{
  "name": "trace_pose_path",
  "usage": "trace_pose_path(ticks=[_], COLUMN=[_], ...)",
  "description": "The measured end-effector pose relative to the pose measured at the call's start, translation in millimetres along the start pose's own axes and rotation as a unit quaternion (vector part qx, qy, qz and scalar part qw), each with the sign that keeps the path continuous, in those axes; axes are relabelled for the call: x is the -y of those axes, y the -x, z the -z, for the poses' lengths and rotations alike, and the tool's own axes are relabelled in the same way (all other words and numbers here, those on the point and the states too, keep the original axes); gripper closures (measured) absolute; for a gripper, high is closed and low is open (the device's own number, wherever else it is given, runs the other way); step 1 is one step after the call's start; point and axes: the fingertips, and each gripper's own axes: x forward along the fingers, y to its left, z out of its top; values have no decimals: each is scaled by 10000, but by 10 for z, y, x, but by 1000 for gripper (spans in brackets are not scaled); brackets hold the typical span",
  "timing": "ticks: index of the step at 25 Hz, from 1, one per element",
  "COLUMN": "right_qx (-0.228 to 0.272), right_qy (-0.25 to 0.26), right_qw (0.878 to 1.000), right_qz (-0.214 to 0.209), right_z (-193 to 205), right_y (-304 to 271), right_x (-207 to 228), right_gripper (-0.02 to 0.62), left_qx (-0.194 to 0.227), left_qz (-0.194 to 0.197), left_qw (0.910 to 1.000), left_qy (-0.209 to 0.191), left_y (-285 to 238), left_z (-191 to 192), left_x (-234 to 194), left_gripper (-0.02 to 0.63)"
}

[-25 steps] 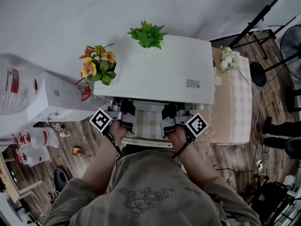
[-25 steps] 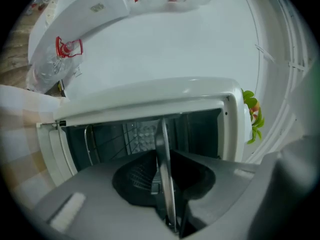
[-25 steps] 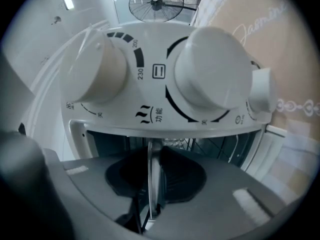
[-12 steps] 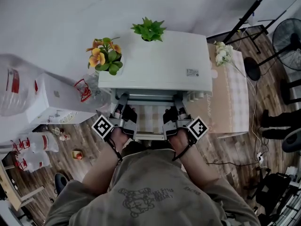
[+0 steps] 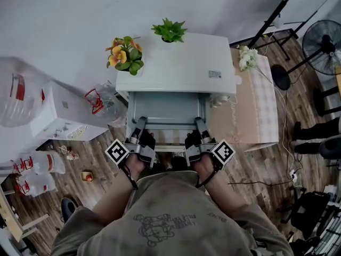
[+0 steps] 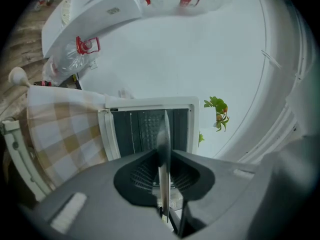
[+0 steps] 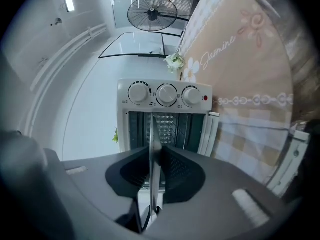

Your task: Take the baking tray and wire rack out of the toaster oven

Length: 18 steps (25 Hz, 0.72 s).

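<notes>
Now the baking tray (image 5: 166, 109) shows in the head view as a wide grey sheet standing out from the front of the toaster oven (image 5: 176, 65). A second ago hardly any of it showed there, and half a second ago only a narrow band. Both grippers have drawn back toward the person's body, and the tray has come with them.

By my reading, the tray is most of the way out. Its far edge still lies at the oven's mouth, under the white top, so I cannot tell whether it has cleared the opening. The pull probably needs to go a little further before the tray can be carried to the checked tabletop (image 5: 256, 105) beside the oven.

The wire rack is not out. A gridded pattern deep in the oven cavity, seen in both gripper views, may be the rack, but that is uncertain.

The left gripper (image 5: 139, 126) is clamped on the tray's near rim toward its left corner, and the right gripper (image 5: 200, 125) toward its right corner. In each gripper view the tray appears edge-on as a thin metal blade. Both sets of jaws are almost together, their dark pads pressing on its two faces and nothing else between them.
</notes>
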Motion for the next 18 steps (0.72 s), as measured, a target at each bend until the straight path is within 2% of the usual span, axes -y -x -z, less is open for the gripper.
trace_pose_path(ticks=[8, 18], right_qx=[-27, 308], right_qy=[-55, -302], right_qw=[9997, 9975], right_qz=[246, 551], right_z=[190, 298], right_y=[413, 893], right_x=[79, 290], right_gripper=[517, 509], left_qx=[-350, -883], left_qz=[-150, -432], left_qw=[9993, 9951], left_qy=[1, 107], left_y=[383, 716], left_z=[153, 353], left_x=[-2, -129], left_gripper=[538, 532])
